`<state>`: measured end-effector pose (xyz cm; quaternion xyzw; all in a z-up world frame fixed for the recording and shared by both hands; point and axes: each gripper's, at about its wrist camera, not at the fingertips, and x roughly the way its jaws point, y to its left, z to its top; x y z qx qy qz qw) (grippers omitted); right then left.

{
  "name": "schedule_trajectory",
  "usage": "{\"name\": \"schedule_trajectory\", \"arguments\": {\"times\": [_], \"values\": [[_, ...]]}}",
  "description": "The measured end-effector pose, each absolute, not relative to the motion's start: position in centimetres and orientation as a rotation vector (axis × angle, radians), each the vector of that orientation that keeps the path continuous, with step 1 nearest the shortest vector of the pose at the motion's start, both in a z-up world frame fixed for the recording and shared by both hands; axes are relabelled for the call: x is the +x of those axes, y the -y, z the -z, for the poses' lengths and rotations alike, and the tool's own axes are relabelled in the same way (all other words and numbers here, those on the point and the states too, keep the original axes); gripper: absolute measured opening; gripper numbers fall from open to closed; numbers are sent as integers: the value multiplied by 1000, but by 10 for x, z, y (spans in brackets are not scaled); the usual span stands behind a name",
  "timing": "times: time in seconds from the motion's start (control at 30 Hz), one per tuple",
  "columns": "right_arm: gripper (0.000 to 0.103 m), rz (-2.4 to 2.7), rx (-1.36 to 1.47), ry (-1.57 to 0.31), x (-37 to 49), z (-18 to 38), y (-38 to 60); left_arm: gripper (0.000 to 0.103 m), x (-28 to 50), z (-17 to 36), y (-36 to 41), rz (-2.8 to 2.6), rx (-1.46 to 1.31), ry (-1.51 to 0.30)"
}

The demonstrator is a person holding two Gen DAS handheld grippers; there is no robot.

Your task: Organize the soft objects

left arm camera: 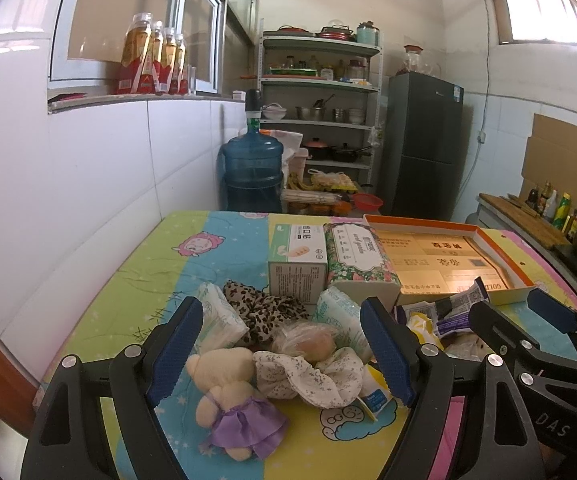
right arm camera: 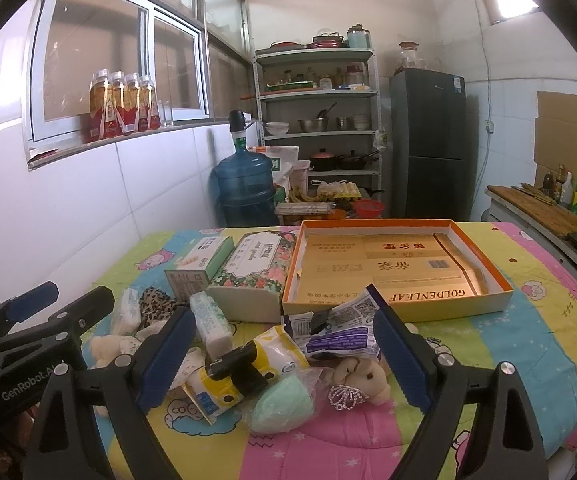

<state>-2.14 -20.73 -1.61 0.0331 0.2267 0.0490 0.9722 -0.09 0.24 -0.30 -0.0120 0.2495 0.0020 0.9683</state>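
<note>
Both claws hover low over the cartoon-print tablecloth (right arm camera: pixel 528 320), jaws spread wide, gripping nothing. Left gripper (left arm camera: pixel 280 354): cream teddy in a purple dress (left arm camera: pixel 230 400) lies between its fingers, floral scrunchie (left arm camera: pixel 308 376) just beside, leopard scrunchie (left arm camera: pixel 264 312) beyond. Right gripper (right arm camera: pixel 284 354): yellow-and-white packet (right arm camera: pixel 248 364), mint pouch (right arm camera: pixel 284 404) and small plush with tiara (right arm camera: pixel 364 380) between its fingers; orange-rimmed box (right arm camera: pixel 392 268) sits farther back
</note>
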Motion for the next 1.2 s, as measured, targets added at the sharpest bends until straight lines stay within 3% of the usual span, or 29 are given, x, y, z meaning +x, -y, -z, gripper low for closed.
{"name": "schedule_trajectory", "arguments": {"times": [1.2], "values": [[91, -117, 59, -474, -16, 19, 198, 82, -4, 8, -5, -2, -36, -509]]}}
